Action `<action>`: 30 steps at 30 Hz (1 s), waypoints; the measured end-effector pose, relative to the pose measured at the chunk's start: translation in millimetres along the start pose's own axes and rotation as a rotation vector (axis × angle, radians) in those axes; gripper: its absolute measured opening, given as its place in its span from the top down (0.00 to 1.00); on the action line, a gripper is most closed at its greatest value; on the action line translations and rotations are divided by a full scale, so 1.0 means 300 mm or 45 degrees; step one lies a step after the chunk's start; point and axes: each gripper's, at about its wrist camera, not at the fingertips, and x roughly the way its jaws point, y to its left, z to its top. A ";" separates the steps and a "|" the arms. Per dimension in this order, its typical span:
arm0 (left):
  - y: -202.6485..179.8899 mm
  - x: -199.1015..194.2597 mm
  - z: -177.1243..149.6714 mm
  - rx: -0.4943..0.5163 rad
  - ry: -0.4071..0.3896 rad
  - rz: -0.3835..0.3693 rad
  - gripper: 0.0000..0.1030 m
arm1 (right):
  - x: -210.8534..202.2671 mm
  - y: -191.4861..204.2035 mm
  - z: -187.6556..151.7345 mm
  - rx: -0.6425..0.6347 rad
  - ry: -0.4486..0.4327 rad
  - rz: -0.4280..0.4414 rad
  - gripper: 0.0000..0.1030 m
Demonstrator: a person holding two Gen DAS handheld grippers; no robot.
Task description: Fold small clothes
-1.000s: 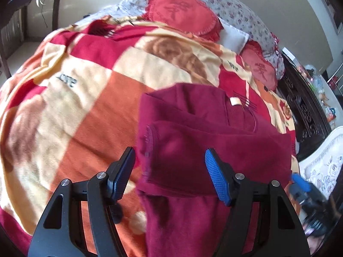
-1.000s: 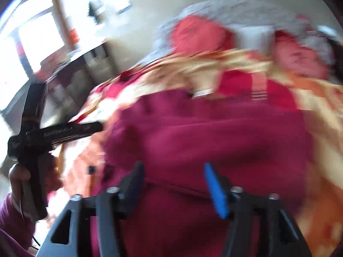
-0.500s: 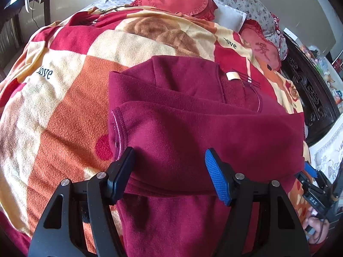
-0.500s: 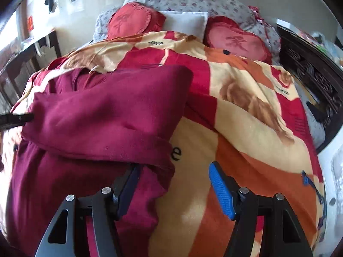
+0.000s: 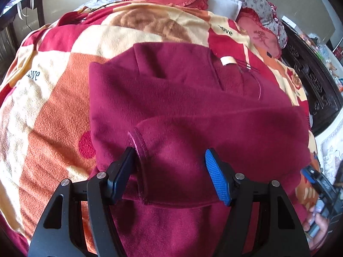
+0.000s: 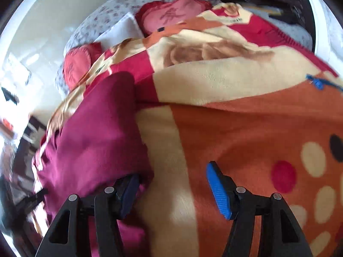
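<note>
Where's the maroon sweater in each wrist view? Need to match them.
Left wrist: the maroon sweater fills the centre and bottom, folded sleeve cuff at the left hand-held gripper.
Right wrist: the sweater sits at the left, its edge by the right hand-held gripper, which is over the blanket.
Shared landmark: heart-shaped red pillow.

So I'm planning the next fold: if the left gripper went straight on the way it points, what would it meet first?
Most likely the folded-over sleeve of the maroon top, lying right between the open left gripper fingers; depth is hard to judge.
</note>
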 end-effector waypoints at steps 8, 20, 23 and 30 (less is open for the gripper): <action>0.007 0.016 0.007 -0.034 -0.009 0.001 0.34 | -0.224 0.070 0.066 -0.168 -0.154 0.137 0.47; -0.013 0.039 -0.014 0.023 -0.011 0.031 0.34 | 0.031 0.176 -0.016 -0.372 0.051 0.053 0.67; -0.012 0.026 -0.018 0.018 -0.017 0.024 0.34 | -0.011 0.159 0.000 -0.353 0.078 0.019 0.67; -0.025 -0.031 -0.066 0.034 -0.047 0.063 0.34 | -0.085 0.209 0.002 -0.376 0.040 0.069 0.66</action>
